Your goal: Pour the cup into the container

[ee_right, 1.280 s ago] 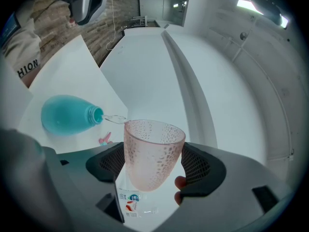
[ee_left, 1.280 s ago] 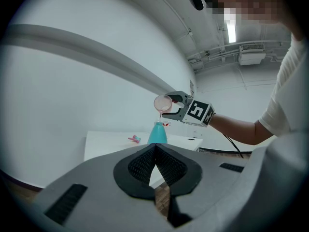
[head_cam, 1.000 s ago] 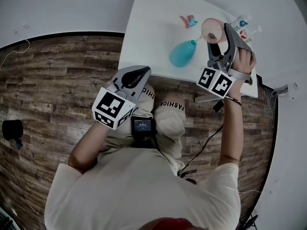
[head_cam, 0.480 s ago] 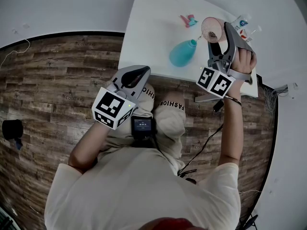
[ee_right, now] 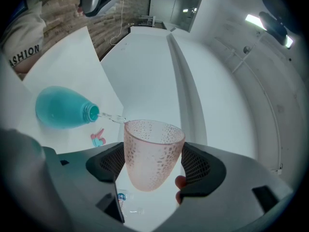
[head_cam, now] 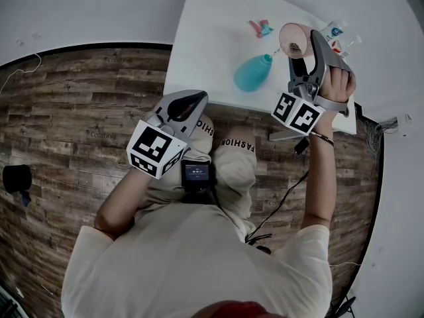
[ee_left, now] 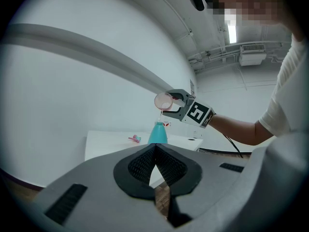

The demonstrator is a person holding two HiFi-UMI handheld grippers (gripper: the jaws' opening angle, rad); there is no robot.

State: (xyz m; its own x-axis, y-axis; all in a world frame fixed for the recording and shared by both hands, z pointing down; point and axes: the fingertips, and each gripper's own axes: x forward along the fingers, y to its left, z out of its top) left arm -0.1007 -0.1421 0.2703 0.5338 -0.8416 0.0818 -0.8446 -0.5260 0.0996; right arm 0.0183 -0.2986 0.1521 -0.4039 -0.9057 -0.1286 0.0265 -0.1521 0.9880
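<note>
Mid-pour: my right claw [head_cam: 305, 53] grips the tilted pink cup [ee_right: 153, 149], a thin stream [ee_right: 112, 117] entering the teal bottle [head_cam: 252, 75]; emptying it is left, I judge. My left claw [ee_left: 154, 161] is closed, empty

Upper centre, the left half of the white table [head_cam: 199, 52] lies bare for passing. Upper right is crowded: teal container [head_cam: 250, 75], small clip [head_cam: 260, 28], little bottles [head_cam: 333, 33], and the right gripper [head_cam: 299, 49] clamping the pink cup [head_cam: 290, 37].

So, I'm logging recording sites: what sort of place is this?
Probably a bare indoor workroom or lab: a white table by a plain white wall, wood-plank floor, and exposed ceiling pipes.
</note>
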